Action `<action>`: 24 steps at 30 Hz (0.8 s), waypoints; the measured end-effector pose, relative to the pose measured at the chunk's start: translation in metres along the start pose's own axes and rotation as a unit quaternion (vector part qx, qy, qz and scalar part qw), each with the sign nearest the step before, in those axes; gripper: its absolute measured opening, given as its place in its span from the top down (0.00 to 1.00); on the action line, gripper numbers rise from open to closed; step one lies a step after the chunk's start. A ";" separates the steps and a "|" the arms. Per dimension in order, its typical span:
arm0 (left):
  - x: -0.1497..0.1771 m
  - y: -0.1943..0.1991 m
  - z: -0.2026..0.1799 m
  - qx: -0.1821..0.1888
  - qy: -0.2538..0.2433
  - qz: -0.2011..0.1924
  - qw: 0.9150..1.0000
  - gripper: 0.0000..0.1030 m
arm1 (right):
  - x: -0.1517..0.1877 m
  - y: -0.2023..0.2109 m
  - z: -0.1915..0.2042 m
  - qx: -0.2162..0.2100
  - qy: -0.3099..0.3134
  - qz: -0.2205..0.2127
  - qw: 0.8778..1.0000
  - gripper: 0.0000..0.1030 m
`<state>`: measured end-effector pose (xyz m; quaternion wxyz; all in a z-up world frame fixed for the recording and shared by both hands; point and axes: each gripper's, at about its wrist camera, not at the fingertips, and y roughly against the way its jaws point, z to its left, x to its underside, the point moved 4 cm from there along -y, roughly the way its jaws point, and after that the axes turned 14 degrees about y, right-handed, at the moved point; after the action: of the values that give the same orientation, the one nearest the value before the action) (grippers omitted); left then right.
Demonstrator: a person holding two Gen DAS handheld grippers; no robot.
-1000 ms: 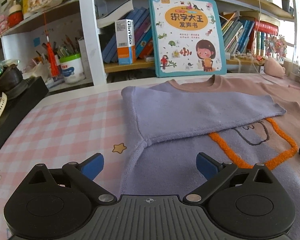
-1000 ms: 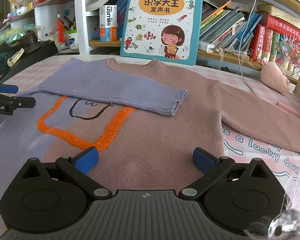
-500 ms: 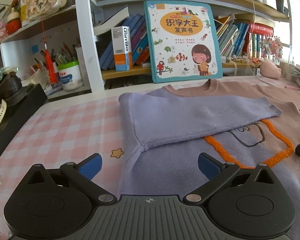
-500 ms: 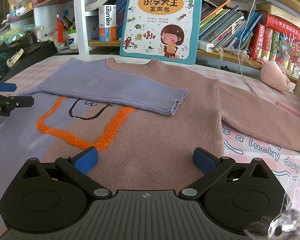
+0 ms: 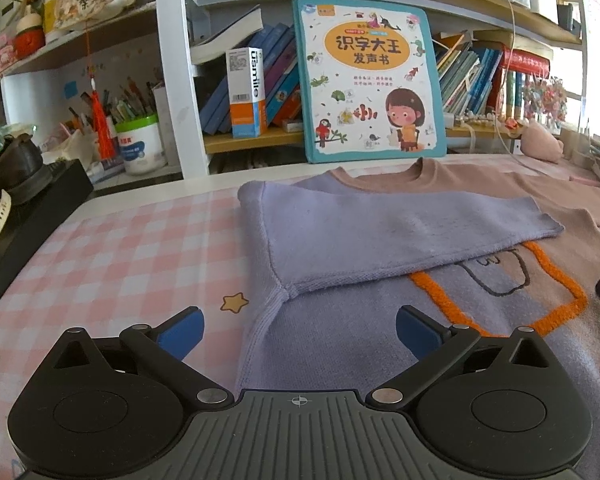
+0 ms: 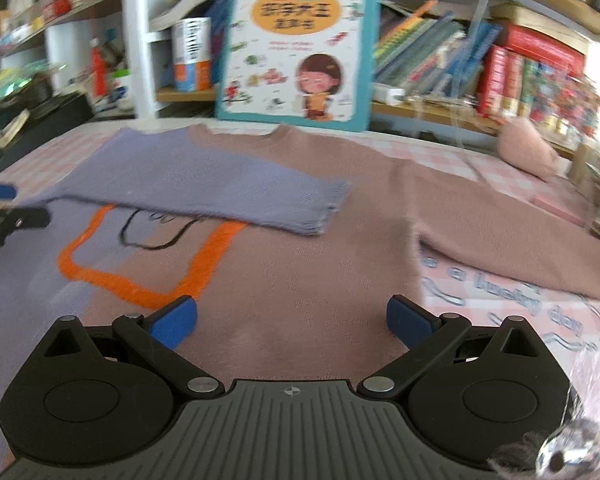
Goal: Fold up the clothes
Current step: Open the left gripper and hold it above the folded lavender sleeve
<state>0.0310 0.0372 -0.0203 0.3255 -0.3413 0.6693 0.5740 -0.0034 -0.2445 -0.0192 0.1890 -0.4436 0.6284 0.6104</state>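
Sweater, lilac and dusty pink, lies flat on a pink checked tablecloth, its lilac sleeve folded across the chest ahead of both sets of fingers. The left gripper hovers with fingers spread over the sweater's lilac side edge; the right gripper, fingers likewise spread and empty, hangs over the pink half, the pink sleeve stretching away beyond its right finger.

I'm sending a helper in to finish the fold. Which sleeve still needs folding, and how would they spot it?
On the pink checked table lies a two-colour sweater below the big picture book. The pink sleeve stretches flat out to the side, over the printed lettering. Unlike the purple sleeve, it is not folded across the chest.
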 end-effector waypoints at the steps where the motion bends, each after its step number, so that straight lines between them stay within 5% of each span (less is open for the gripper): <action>1: 0.000 0.000 -0.001 0.000 -0.002 -0.001 1.000 0.00 | 0.000 0.002 -0.004 0.010 -0.006 0.000 1.000 0.01; 8: 0.000 0.000 -0.002 -0.002 -0.006 -0.002 1.000 0.00 | 0.005 0.015 -0.026 0.057 -0.045 -0.003 0.997 0.04; 24: 0.000 0.001 -0.001 -0.002 -0.006 -0.002 1.000 0.00 | 0.012 0.009 -0.022 0.062 -0.044 0.014 0.997 0.16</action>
<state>0.0305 0.0359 -0.0197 0.3294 -0.3398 0.6658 0.5768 -0.0099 -0.2706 -0.0188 0.2350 -0.3952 0.6624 0.5914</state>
